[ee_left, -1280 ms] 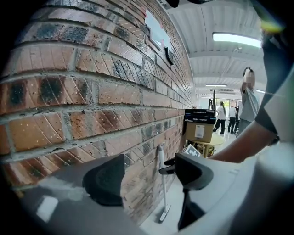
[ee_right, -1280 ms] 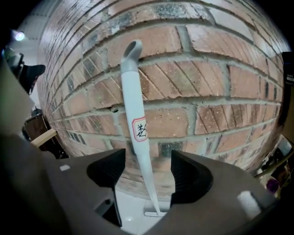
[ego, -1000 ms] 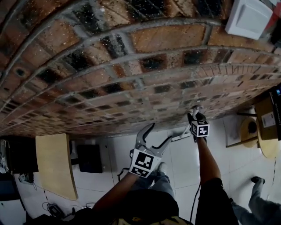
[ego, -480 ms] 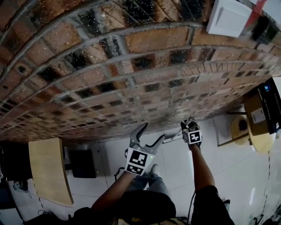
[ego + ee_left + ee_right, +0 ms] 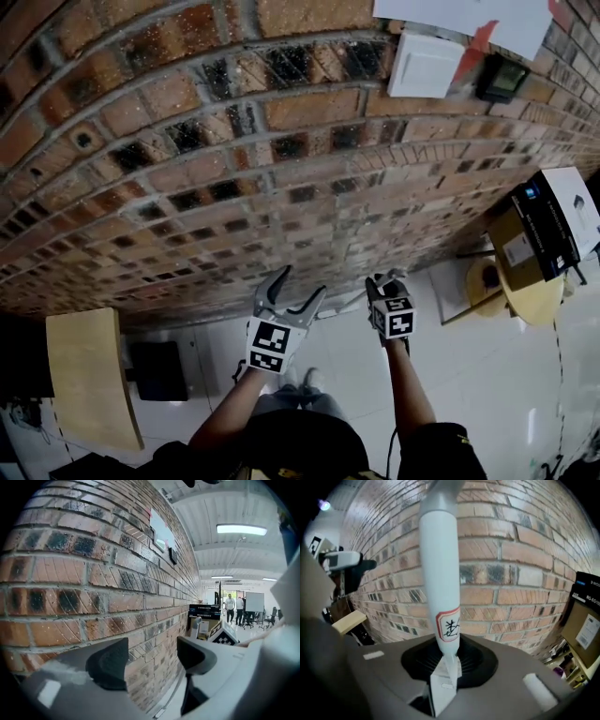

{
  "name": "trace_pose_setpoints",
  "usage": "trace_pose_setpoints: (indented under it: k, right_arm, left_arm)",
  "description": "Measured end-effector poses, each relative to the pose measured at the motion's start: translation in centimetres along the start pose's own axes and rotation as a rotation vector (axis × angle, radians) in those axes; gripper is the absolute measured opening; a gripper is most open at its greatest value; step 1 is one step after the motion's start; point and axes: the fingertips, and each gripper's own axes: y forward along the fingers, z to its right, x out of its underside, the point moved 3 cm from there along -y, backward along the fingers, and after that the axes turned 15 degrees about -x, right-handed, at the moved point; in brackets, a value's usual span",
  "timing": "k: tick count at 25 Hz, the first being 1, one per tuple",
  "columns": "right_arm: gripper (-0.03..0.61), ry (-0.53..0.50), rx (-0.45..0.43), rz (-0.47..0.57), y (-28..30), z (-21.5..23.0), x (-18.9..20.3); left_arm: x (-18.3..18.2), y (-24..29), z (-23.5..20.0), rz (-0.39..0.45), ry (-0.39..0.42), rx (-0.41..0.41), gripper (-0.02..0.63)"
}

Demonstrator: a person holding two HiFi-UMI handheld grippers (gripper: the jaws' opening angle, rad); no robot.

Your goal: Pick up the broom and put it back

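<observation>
The broom's pale handle (image 5: 439, 573), with a red-framed label, runs up from my right gripper (image 5: 447, 660), which is shut on it in front of the brick wall. In the head view the right gripper (image 5: 382, 286) is raised near the wall, and a thin length of the handle (image 5: 347, 305) slants down-left from it. My left gripper (image 5: 292, 291) stands open and empty just to its left, apart from the handle. In the left gripper view its jaws (image 5: 152, 656) frame bare brick, with the stick (image 5: 173, 691) low by the wall. The broom's head is hidden.
A brick wall (image 5: 234, 187) fills the front, with a white switch plate (image 5: 424, 64) high up. A cardboard box (image 5: 544, 225) sits on a round yellow table (image 5: 534, 302) at right. A wooden board (image 5: 84, 375) and a black box (image 5: 155, 370) stand at left.
My right gripper has risen along the wall with the broom handle in it. The left gripper has risen a little, still open. The head view has tilted up the wall.
</observation>
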Motion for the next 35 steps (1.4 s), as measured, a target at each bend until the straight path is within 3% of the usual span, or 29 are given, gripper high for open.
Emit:
trace_pose_setpoints:
  k: [5, 10, 16, 19, 26, 35]
  right_arm:
    - [0.084, -0.113, 0.022, 0.215, -6.1, -5.3, -9.6]
    - [0.084, -0.189, 0.031, 0.402, -12.2, -10.3, -16.9]
    - [0.083, -0.25, 0.055, 0.561, -18.3, -14.7, -22.8]
    - [0.081, -0.276, 0.042, 0.63, -20.6, -16.5, -25.0]
    - [0.08, -0.309, -0.001, 0.683, -22.3, -19.3, -28.3]
    - [0.08, -0.305, -0.031, 0.647, -20.5, -20.9, -27.6]
  left_arm:
    - [-3.7, -2.5, -1.3, 0.078, 0.002, -0.047, 0.325]
    - [-8.0, -5.4, -3.3, 0.157, -0.013, -0.111, 0.325]
    - [-13.7, -9.0, -4.8, 0.262, -0.041, -0.142, 0.325]
    - [-15.7, -10.7, -5.5, 0.276, -0.044, -0.154, 0.325]
    - [-17.8, -12.9, -7.2, 0.311, -0.046, -0.184, 0.325]
    - [-17.4, -13.9, -9.0, 0.327, -0.053, -0.217, 0.325]
